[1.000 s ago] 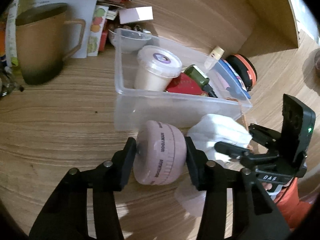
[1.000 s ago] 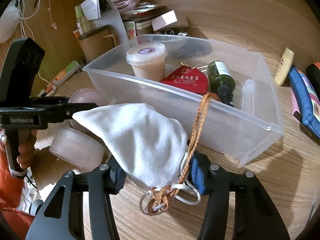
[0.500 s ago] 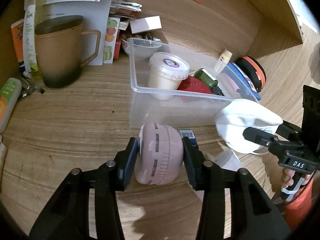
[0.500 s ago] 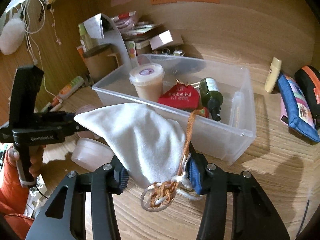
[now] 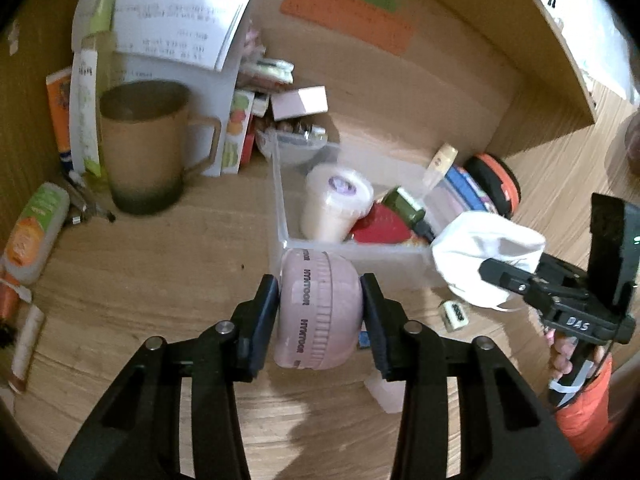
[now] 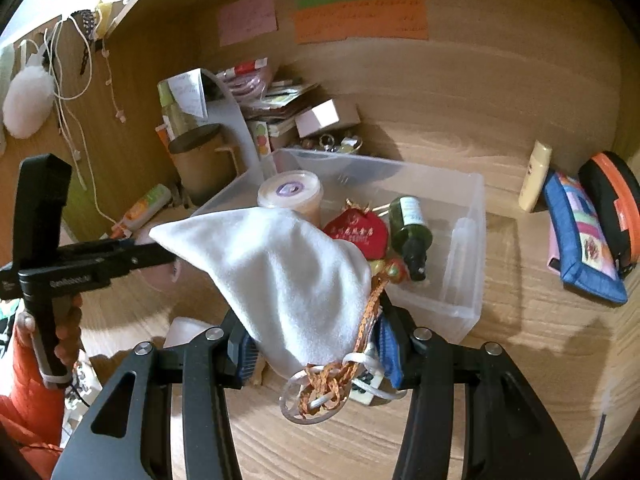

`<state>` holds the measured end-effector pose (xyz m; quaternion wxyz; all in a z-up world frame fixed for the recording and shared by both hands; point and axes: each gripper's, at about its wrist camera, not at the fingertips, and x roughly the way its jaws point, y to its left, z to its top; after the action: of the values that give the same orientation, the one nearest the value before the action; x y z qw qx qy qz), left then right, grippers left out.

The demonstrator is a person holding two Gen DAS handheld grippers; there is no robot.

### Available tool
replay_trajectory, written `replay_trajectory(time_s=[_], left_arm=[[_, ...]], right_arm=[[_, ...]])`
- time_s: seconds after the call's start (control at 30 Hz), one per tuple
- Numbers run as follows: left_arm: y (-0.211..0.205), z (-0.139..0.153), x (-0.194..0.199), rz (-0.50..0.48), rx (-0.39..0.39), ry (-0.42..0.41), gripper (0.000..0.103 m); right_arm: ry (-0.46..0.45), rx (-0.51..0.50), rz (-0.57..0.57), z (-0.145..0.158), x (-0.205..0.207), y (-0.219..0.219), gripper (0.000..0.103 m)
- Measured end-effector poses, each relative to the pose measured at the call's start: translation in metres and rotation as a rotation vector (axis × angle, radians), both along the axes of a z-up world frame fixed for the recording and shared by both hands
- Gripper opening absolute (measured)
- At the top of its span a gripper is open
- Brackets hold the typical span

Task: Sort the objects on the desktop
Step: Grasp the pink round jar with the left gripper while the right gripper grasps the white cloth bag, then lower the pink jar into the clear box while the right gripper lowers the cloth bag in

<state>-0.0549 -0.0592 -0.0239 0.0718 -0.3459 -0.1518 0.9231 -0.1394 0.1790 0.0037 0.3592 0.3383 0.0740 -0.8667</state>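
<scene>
The left gripper (image 5: 320,312) had its jaws clamped on a pink ribbed round case (image 5: 318,312), lower centre of the left wrist view, with "HYNTOOR" printed along its rim. The right gripper (image 6: 316,344) had its jaws closed on a soft white cloth pouch (image 6: 280,272) with a braided orange cord (image 6: 368,320) and a white plastic ring, low in the centre of the right wrist view. Just beyond both stood a clear plastic bin (image 6: 464,276) on the wood-grain tabletop (image 5: 140,272), holding a lidded cream tub (image 6: 290,192), a red embroidered pouch (image 6: 360,232) and a dark green bottle (image 6: 410,220). A brown mug (image 5: 146,148) stood at the upper left of the left wrist view, well apart from the bin. Open tabletop lay to the right of the bin's near corner. The lettering on the wall notes was unreadable.
</scene>
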Motion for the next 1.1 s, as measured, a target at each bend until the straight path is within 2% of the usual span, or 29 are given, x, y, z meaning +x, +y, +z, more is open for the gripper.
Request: replay_trajectory(time_s=[0.27,0.5,1.1], left_arm=[[-0.001,0.026,-0.008,0.001,-0.018,0.052,0.041],[-0.001,0.037,-0.027,-0.005,-0.029,0.067,0.041],[0.011,0.022,-0.074,-0.047,-0.083,0.007,0.041]], right_arm=[[0.016,-0.005,-0.024,0.008,-0.019,0.001,0.045],[0.024,0.015,-0.041,0.007,-0.035,-0.001,0.045],[-0.014,0.016,-0.051,-0.011,-0.070,-0.007,0.045]])
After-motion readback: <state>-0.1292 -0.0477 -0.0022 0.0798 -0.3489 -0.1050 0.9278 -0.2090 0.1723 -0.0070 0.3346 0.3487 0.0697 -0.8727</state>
